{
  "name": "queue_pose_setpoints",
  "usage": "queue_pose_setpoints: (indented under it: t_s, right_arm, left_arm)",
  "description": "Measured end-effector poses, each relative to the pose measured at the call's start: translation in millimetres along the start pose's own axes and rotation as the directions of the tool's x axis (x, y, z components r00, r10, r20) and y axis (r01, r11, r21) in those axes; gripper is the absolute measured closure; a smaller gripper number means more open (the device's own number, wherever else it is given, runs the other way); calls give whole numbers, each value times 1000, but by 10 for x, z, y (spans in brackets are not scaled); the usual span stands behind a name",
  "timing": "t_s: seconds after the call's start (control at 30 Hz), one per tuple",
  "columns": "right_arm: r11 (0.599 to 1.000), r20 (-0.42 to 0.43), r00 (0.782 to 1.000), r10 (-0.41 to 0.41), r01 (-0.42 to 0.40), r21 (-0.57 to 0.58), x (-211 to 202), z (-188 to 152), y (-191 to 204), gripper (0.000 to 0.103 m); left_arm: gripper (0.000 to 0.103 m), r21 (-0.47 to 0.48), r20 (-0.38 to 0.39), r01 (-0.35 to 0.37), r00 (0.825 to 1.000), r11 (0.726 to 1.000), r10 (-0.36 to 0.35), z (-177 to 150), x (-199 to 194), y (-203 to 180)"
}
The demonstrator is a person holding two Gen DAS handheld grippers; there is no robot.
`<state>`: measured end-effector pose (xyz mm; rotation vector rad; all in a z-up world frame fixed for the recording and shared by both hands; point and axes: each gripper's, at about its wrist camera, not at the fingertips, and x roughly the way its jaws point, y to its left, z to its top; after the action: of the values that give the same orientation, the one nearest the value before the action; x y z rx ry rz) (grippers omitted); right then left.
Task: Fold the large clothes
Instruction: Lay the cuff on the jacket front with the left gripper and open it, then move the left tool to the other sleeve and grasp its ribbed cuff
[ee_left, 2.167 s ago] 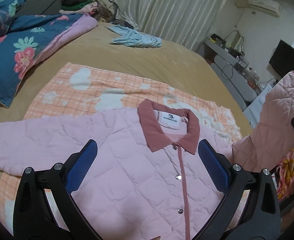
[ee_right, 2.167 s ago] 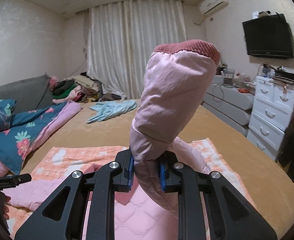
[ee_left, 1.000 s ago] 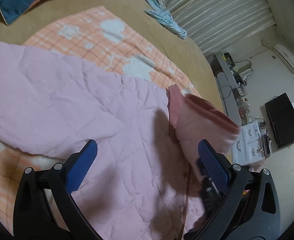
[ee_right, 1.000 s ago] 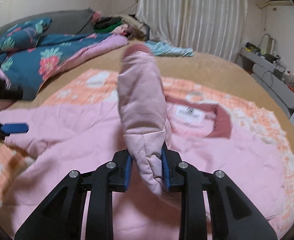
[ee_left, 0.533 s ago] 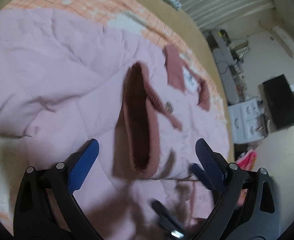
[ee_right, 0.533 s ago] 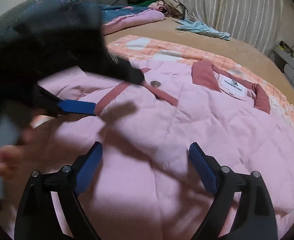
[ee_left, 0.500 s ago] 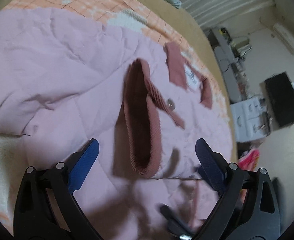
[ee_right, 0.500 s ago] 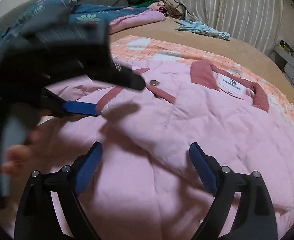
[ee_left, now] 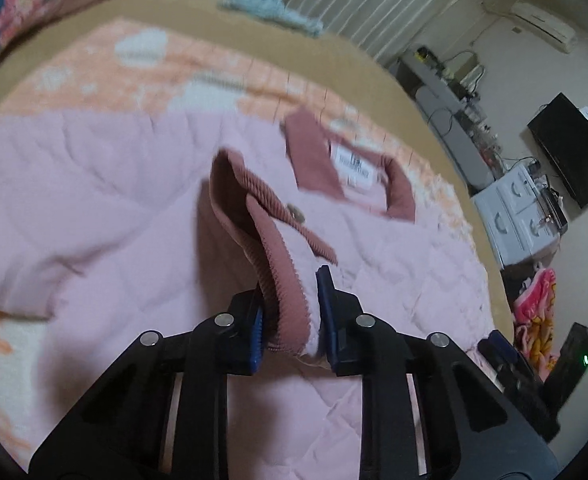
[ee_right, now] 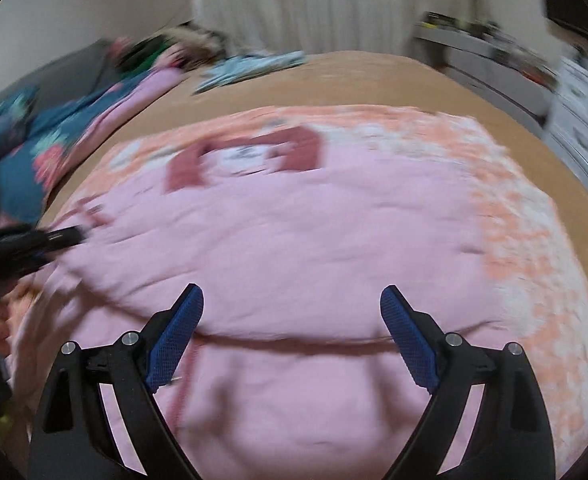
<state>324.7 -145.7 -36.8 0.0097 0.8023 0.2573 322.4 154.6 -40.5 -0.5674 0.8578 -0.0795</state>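
Through my left camera, my left claw [ee_left: 289,320] is closing, pinching the jacket's [ee_left: 93,220] ribbed cuff [ee_left: 277,276] on the bed [ee_left: 354,64]; I should be gripping deep before dragging. Through my right camera, my right claw [ee_right: 291,336] is hanging spread and empty over the jacket's body, which I could be pinning.

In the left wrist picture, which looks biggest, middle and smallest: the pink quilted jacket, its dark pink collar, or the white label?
1. Pink quilted jacket, biggest.
2. Dark pink collar.
3. White label, smallest.
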Motion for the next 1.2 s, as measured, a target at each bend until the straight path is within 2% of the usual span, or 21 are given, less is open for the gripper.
queue_pose_setpoints:
  t_s: [0.07,0.2,0.33,0.47,0.63,0.7,0.83,0.9,1.0,1.2]
  right_arm:
    - [999,7,999,-32,32,35,16,46,-170,14]
    - [997,-17,998,-63,63,47,150,126,-322,14]
    - [999,-95,995,-33,35,25,407,151,-312,14]
    - [995,-196,977,-89,95,24,672,22,-369,13]
    - [991,-182,975,-128,134,25,701,-89,-323,11]
    - [993,-168,981,-102,111,47,582,-75,-297,8]
    - [995,-81,995,-49,55,77,238,-118,-196,4]
    - [996,-52,998,-45,49,74,95,-139,-126,4]
    - [996,-29,999,-34,36,80,-51,-140,-46,4]
    - [998,-13,1000,-4,5,57,-256,-188,231,4]
  left_arm:
    - [89,17,7,-34,999,999,34,1,-26,6]
    - [89,13,-49,-82,995,997,83,-87,130,151]
    - [88,15,-76,-106,991,994,107,-158,215,208]
    - [81,39,-87,-134,987,990,136,-205,223,255]
    - [73,46,-110,-139,984,989,143,-250,204,249]
    - [52,48,-112,-126,985,991,131,-265,126,243]
    - [30,48,-95,-135,986,990,139,-308,-64,246]
    - [9,35,-88,-161,983,986,163,-333,-166,274]
    - [9,16,-77,-157,984,987,158,-356,-310,331]
    - [9,-25,-20,-247,969,969,246,-386,-628,552]
